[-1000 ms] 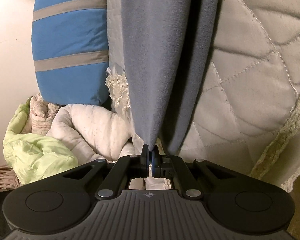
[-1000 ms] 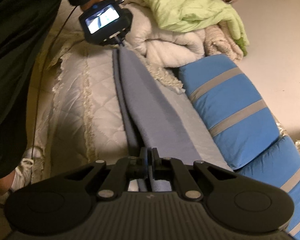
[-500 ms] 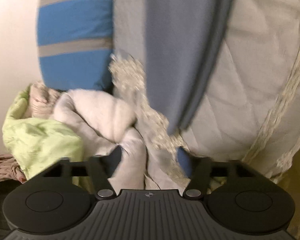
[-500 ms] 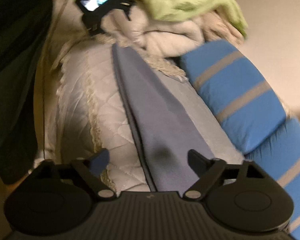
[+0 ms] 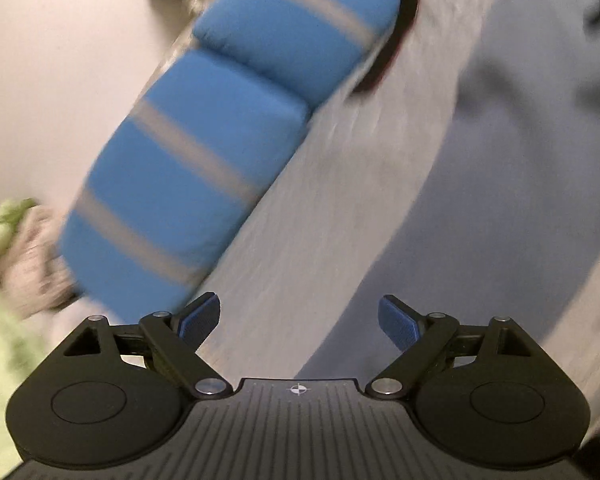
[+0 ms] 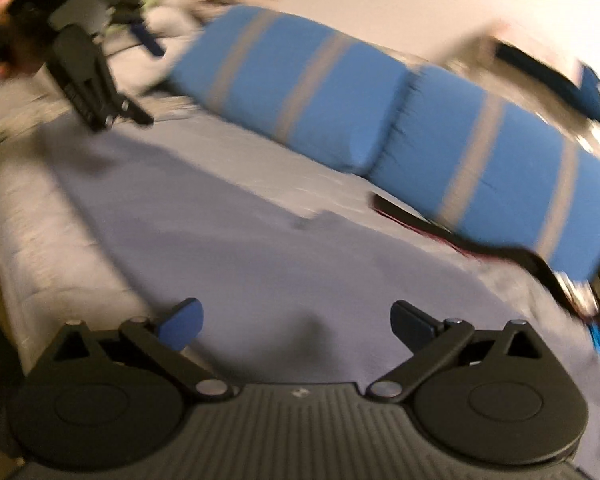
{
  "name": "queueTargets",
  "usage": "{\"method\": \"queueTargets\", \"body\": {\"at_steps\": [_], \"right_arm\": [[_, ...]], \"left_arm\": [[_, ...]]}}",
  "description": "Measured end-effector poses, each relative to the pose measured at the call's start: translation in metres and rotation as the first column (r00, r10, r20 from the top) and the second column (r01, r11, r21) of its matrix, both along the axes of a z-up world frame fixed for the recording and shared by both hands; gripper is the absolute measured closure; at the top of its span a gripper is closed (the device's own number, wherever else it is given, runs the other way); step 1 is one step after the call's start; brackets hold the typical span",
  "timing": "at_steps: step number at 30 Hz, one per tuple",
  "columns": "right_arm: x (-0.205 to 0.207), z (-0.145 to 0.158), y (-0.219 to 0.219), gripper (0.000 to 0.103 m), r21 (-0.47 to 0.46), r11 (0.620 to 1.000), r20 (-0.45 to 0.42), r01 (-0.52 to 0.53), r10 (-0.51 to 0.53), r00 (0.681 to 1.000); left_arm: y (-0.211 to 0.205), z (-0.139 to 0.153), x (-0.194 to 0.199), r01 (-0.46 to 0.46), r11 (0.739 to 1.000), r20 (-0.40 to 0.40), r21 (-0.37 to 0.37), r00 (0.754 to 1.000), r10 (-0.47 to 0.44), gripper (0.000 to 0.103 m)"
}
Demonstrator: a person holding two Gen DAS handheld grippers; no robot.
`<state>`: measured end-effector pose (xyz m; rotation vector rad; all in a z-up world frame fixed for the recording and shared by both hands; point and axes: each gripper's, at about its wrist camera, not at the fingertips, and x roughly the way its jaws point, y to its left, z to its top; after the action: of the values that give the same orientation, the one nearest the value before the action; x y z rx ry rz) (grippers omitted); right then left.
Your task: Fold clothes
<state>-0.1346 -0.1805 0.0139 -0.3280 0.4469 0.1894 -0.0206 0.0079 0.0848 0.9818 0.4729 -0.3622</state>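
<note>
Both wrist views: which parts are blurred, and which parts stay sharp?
Left wrist view: the blue striped cushions and grey-blue cloth are motion-smeared, while the left hand-held gripper is crisp. Right wrist view: the cushions and cloth are smeared too, while the right hand-held gripper is sharp; fisheye curvature bends both scenes.

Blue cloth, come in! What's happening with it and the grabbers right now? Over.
Left gripper and right gripper: jaws open, empty. Blue cloth lying spread on the bed, nobody holding it. Striped cushions alongside, not blocking.
</note>
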Motion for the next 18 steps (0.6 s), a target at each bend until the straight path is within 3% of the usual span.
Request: {"method": "queueTargets", "body": {"at_steps": [2, 6, 11, 14, 15, 16, 17, 18], "right_arm": [[0.010, 0.000, -0.020, 0.000, 0.060, 0.995, -0.024, 0.085, -0.084, 0.996], [0.025, -0.005, -0.056, 0.000, 0.152, 0.964, -0.104, 0.218, -0.204, 0.973], [0.040, -0.019, -0.079, 0.000, 0.203, 0.934, -0.196, 0.293, -0.255, 0.947], [0.042, -0.023, -0.083, 0.000, 0.217, 0.933, -0.198, 0.287, -0.246, 0.949], [0.042, -0.024, -0.083, 0.000, 0.216, 0.934, -0.196, 0.285, -0.244, 0.950], [0.042, -0.024, -0.084, 0.000, 0.219, 0.933, -0.196, 0.284, -0.243, 0.950], [0.042, -0.024, -0.084, 0.000, 0.222, 0.934, -0.196, 0.282, -0.240, 0.951], [0.043, -0.025, -0.085, 0.000, 0.223, 0.934, -0.196, 0.278, -0.236, 0.952]], "left_arm": [[-0.033, 0.001, 0.011, 0.049, 0.992, -0.056, -0.118, 0.997, -0.056, 0.016], [-0.085, -0.004, 0.040, 0.096, 0.940, -0.185, -0.327, 0.969, -0.164, 0.016], [-0.128, -0.026, 0.085, 0.051, 0.885, -0.313, -0.463, 0.925, -0.217, 0.016], [-0.142, -0.042, 0.109, -0.021, 0.856, -0.424, -0.517, 0.875, -0.234, 0.018], [-0.145, -0.047, 0.116, -0.051, 0.846, -0.463, -0.531, 0.853, -0.240, 0.037], [-0.147, -0.050, 0.117, -0.047, 0.841, -0.504, -0.538, 0.818, -0.277, 0.082], [-0.150, -0.052, 0.117, -0.039, 0.837, -0.542, -0.546, 0.779, -0.317, 0.094], [-0.151, -0.051, 0.106, 0.017, 0.844, -0.514, -0.535, 0.787, -0.341, 0.094]]}}
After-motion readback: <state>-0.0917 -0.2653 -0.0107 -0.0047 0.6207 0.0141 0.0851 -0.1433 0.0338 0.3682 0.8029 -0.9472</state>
